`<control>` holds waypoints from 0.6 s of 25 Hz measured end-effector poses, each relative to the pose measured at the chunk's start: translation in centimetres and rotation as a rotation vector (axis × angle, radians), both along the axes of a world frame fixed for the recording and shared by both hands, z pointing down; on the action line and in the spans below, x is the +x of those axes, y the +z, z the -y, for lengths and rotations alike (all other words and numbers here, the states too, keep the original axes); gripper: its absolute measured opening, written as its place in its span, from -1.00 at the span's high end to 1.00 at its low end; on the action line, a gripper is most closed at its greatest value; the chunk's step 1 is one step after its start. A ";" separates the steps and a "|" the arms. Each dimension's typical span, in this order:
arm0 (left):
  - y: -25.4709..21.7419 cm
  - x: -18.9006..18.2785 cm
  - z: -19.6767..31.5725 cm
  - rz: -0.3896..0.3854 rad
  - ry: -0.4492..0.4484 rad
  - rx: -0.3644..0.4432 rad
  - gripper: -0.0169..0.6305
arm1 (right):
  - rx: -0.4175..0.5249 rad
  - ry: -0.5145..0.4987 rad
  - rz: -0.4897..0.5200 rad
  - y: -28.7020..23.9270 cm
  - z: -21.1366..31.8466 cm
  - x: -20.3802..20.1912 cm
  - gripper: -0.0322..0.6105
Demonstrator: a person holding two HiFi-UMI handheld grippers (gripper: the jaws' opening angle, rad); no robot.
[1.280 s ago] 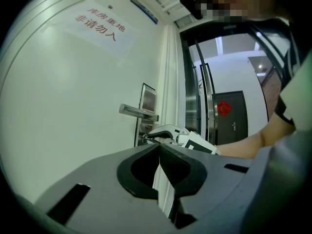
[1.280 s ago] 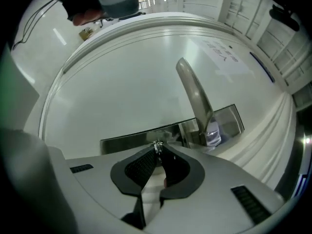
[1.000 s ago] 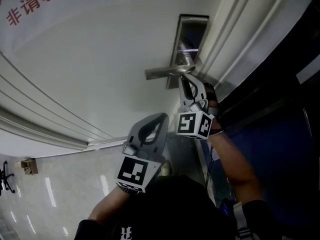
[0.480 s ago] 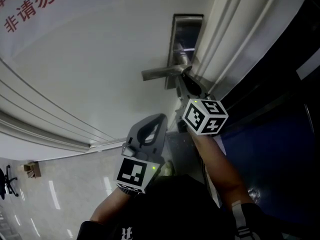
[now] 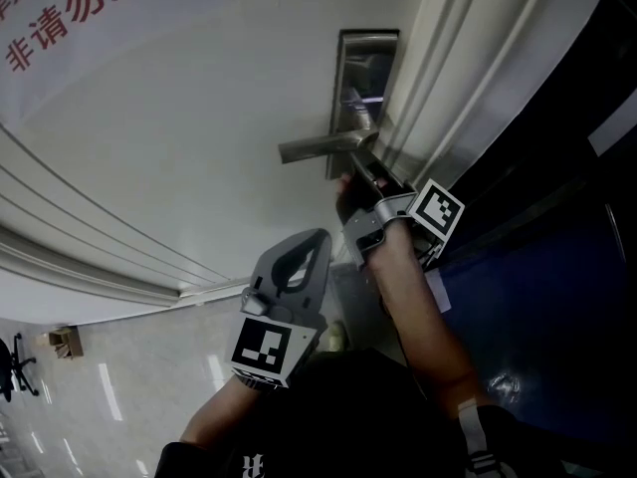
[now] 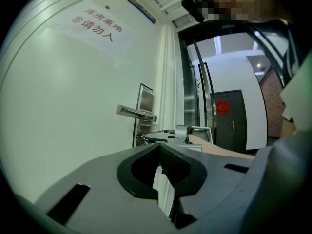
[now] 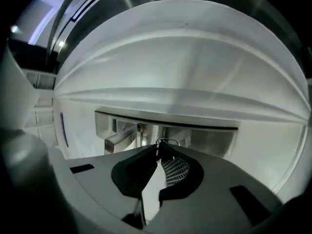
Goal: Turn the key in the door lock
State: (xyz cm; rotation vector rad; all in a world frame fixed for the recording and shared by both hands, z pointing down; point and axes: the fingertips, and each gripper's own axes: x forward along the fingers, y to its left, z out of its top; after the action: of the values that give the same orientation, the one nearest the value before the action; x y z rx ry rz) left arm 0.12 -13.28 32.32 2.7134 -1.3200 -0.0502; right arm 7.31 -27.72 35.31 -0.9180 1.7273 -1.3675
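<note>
1. One key [image 7: 167,141], seated in the lock plate [image 5: 360,78] below the lever handle [image 5: 317,148]. Only its small metal bow shows.
2. One right gripper [image 7: 158,149], pointing to 12 o'clock into the plate. Its jaws are pinched together on the key's bow.
3. One steel lock plate on the white door [image 5: 199,118]. One lever handle, pointing to 9 o'clock.
4. One left gripper [image 5: 317,239], at 7 o'clock of the right gripper and well apart from the lock. Its jaws are closed on nothing.
5. One sign [image 5: 80,8] with red characters, at 10 o'clock.
6. Progress: the key is inserted and gripped. The right gripper's marker cube [image 5: 438,210] sits canted, so the turn is judged under way, though how far cannot be told. Left to do: finish the turn and release.
</note>
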 end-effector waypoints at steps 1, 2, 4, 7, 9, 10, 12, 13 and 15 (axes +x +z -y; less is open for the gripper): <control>0.0 0.0 0.0 0.000 -0.001 -0.001 0.92 | -0.012 -0.008 0.047 0.0 0.0 0.0 0.83; 0.0 -0.1 0.0 0.000 -0.001 -0.001 0.92 | -0.023 -0.015 0.089 0.1 0.1 0.0 0.83; 0.0 0.0 0.0 0.000 -0.001 -0.001 0.92 | -0.038 -0.025 0.156 0.1 0.1 -0.1 0.83; 0.1 0.1 0.1 0.001 -0.001 -0.003 0.92 | -0.043 -0.033 0.202 0.2 0.1 -0.1 0.83; 0.1 0.1 0.1 0.001 -0.001 -0.004 0.92 | -0.040 -0.036 0.204 0.2 0.1 -0.1 0.83; 0.1 0.1 0.1 0.001 -0.002 -0.004 0.92 | -0.038 -0.038 0.202 0.2 0.1 -0.1 0.83; 0.1 0.1 0.1 0.002 -0.002 -0.003 0.92 | -0.036 -0.042 0.204 0.2 0.1 -0.1 0.82; 0.0 0.1 0.1 0.002 -0.002 -0.002 0.92 | -0.032 -0.044 0.210 0.2 0.1 -0.1 0.82; 0.1 0.1 0.1 0.003 -0.003 -0.002 0.92 | -0.014 -0.051 0.233 0.1 0.1 -0.1 0.82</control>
State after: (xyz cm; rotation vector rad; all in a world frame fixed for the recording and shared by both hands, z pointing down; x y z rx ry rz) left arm 0.26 -13.41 32.37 2.7106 -1.3248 -0.0444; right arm 7.18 -27.84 35.42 -0.6953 1.5745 -1.4594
